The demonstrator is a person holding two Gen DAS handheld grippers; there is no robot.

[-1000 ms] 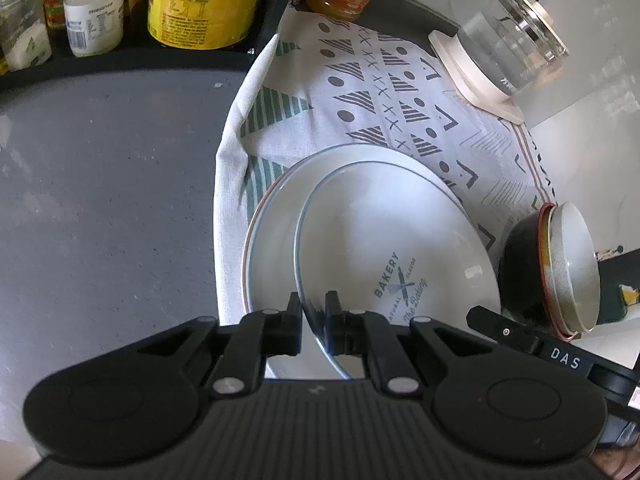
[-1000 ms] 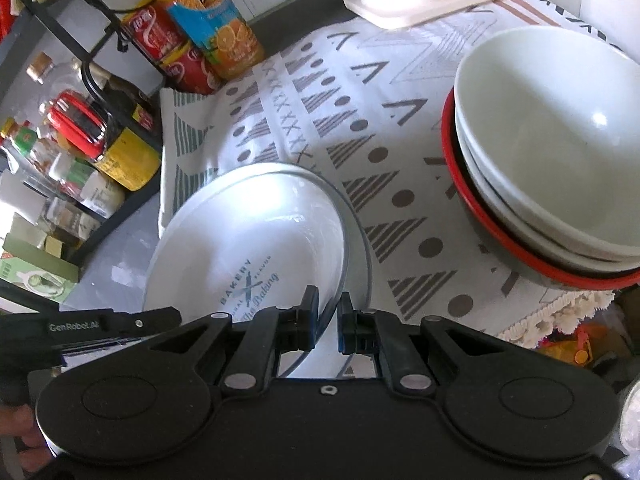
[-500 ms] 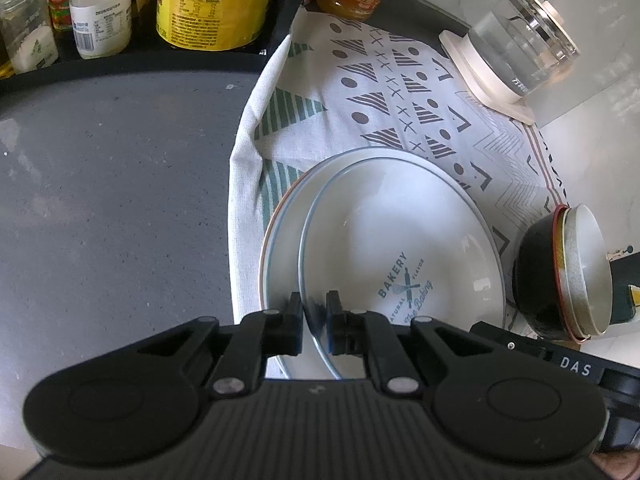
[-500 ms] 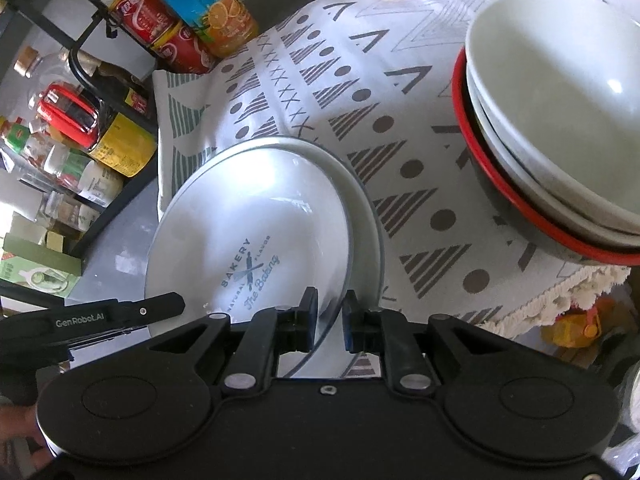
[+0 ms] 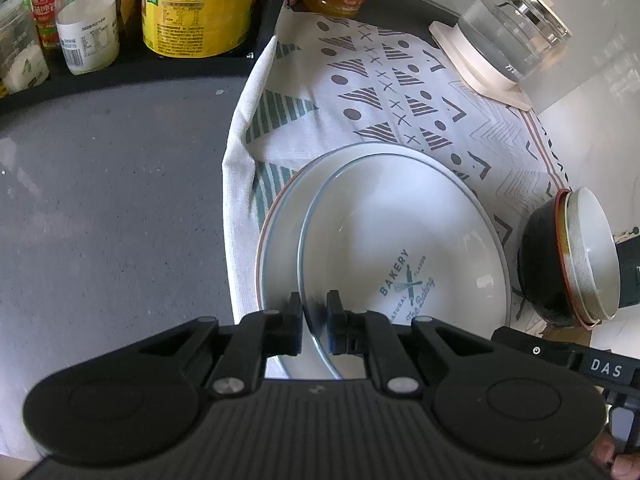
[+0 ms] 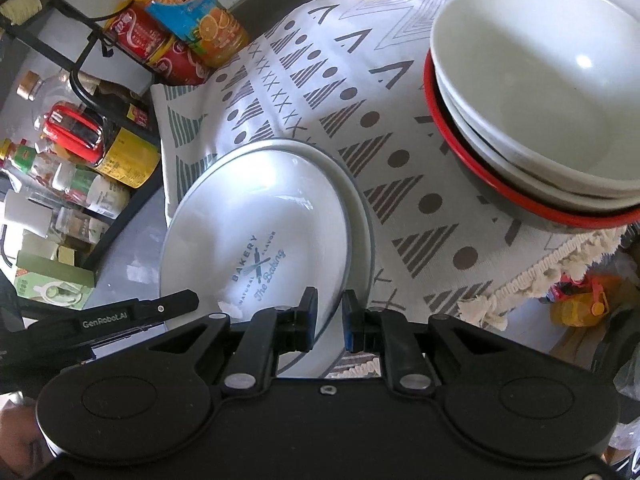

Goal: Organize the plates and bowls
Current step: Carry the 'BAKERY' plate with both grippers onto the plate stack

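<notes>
Pinching the rim of the top plate (image 5: 400, 240), the left gripper (image 5: 314, 322) holds it over a second plate (image 5: 280, 248); right gripper (image 6: 330, 316) straddles the rim loosely, bowls (image 6: 540, 92) at two o'clock.

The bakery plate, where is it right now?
The bakery plate sits on a bigger plate on the patterned cloth, left of the stacked bowls. The left gripper pinches its near rim.
</notes>
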